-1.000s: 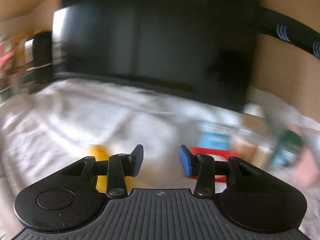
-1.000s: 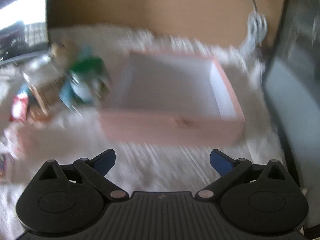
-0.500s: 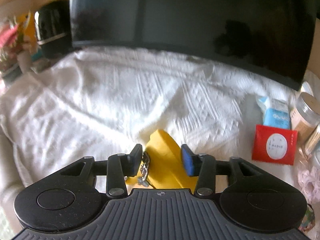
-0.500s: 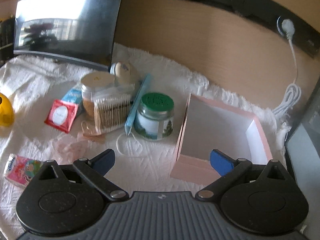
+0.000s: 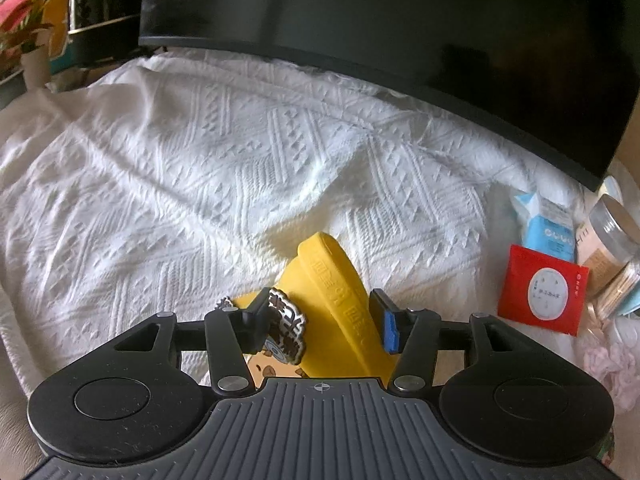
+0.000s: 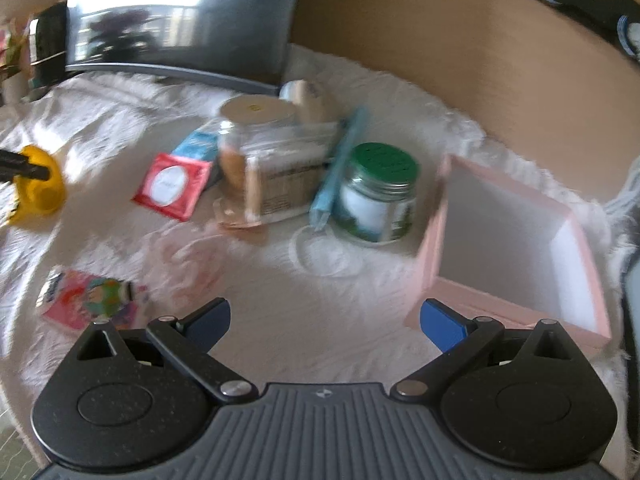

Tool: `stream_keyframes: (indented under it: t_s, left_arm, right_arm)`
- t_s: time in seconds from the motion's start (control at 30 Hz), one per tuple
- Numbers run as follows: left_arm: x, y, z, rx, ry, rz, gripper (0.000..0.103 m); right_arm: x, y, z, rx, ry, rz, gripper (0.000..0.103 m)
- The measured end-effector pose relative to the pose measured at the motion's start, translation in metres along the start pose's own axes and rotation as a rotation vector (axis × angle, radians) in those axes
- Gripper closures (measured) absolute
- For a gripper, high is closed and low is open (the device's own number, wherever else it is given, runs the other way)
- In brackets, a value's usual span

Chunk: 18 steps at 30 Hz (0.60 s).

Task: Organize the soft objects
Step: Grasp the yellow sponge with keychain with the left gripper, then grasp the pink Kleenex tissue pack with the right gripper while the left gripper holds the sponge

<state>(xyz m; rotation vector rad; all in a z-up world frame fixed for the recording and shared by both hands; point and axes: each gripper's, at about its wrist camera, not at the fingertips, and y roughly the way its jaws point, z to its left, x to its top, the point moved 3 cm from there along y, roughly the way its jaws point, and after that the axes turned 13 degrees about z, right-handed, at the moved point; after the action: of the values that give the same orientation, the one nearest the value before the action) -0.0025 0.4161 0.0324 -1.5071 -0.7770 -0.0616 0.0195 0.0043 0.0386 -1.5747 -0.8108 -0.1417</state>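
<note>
Jaws of the left gripper are set narrowly around a yellow slipper; the right gripper is spread wide, unladen, near the pink box.

Right wrist view blurred; jar label unreadable.

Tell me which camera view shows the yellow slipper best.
The left wrist view: the yellow slipper is close and sharp between the left gripper fingers. The right wrist view shows it small and blurred at the left edge.

Raised characters run along the yellow band and the blue packet carries lettering, none readable.
</note>
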Motion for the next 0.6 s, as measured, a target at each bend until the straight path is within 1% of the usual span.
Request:
stream_keyframes:
  t_s: [0.13, 0.17, 0.27, 0.37, 0.4, 0.5, 0.57, 0.6]
  left_arm:
    - [-0.005, -0.007, -0.002, -0.002, -0.004, -0.007, 0.049]
    - [-0.007, -0.010, -0.002, -0.006, 0.003, -0.010, 0.049]
    - [-0.014, -0.018, -0.004, -0.019, 0.022, -0.021, 0.051]
    - [-0.021, -0.028, -0.004, -0.038, 0.025, -0.027, 0.054]
    - [-0.023, -0.031, -0.004, -0.058, 0.023, -0.021, 0.056]
    - [-0.030, -0.035, -0.004, -0.104, 0.043, -0.004, 0.056]
    - [-0.034, -0.035, -0.007, -0.099, 0.064, -0.002, 0.056]
    - [-0.034, -0.034, -0.008, -0.092, 0.072, 0.000, 0.055]
  right_arm:
    - [0.002, -0.003, 0.020, 0.069, -0.099, -0.011, 0.002]
    - [0.004, -0.004, 0.028, 0.098, -0.145, -0.017, 0.002]
    - [0.008, -0.006, 0.054, 0.149, -0.271, -0.030, 0.002]
    - [0.013, -0.003, 0.087, 0.211, -0.417, -0.036, 0.002]
    - [0.014, 0.000, 0.099, 0.235, -0.471, -0.033, 0.002]
    - [0.015, 0.015, 0.134, 0.277, -0.619, -0.011, 0.002]
    - [0.014, 0.032, 0.152, 0.286, -0.697, 0.013, 0.004]
    - [0.013, 0.039, 0.156, 0.286, -0.715, 0.026, 0.004]
